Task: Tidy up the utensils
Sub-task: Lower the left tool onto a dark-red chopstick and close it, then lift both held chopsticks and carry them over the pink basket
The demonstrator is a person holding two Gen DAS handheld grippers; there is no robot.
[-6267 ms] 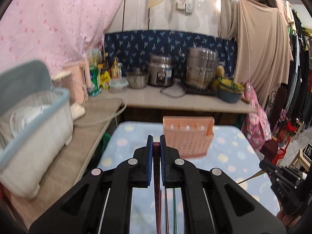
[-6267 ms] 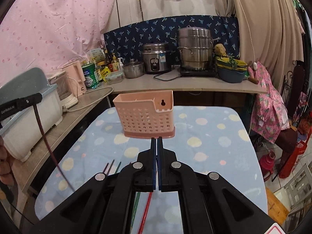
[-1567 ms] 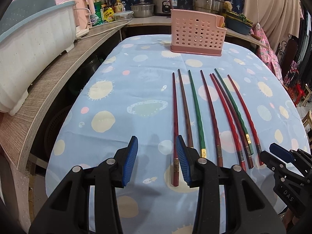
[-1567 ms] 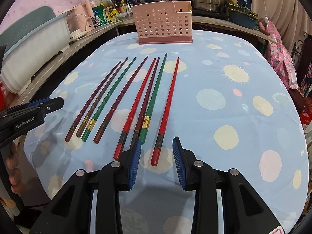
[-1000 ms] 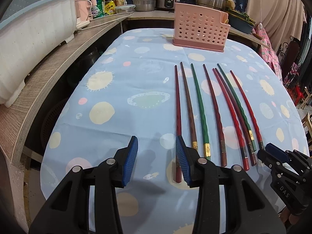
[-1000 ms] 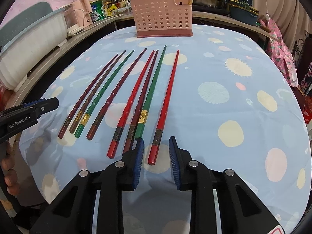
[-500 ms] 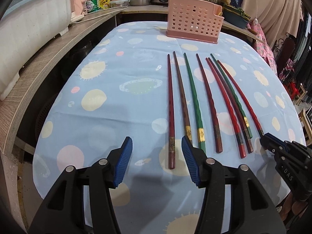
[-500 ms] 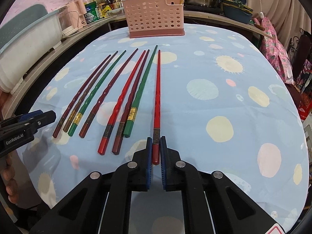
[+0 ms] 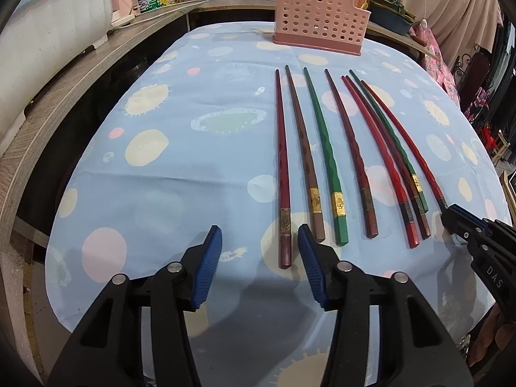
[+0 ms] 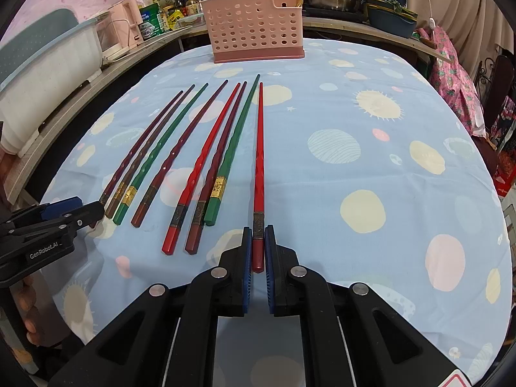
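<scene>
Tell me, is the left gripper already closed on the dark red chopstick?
No, the left gripper is open, its blue fingers apart on either side of the dark red chopstick.

I see eight chopsticks (image 10: 180, 148) lying side by side on the counter (image 10: 387, 167), tips toward the basket (image 10: 256, 34) at its far edge; the rightmost chopstick (image 10: 259, 174) lies between my right jaws.

Black plastic gripper (image 10: 257, 251) arms with ribbed blue pads (image 9: 208, 264) (silver screws).
</scene>
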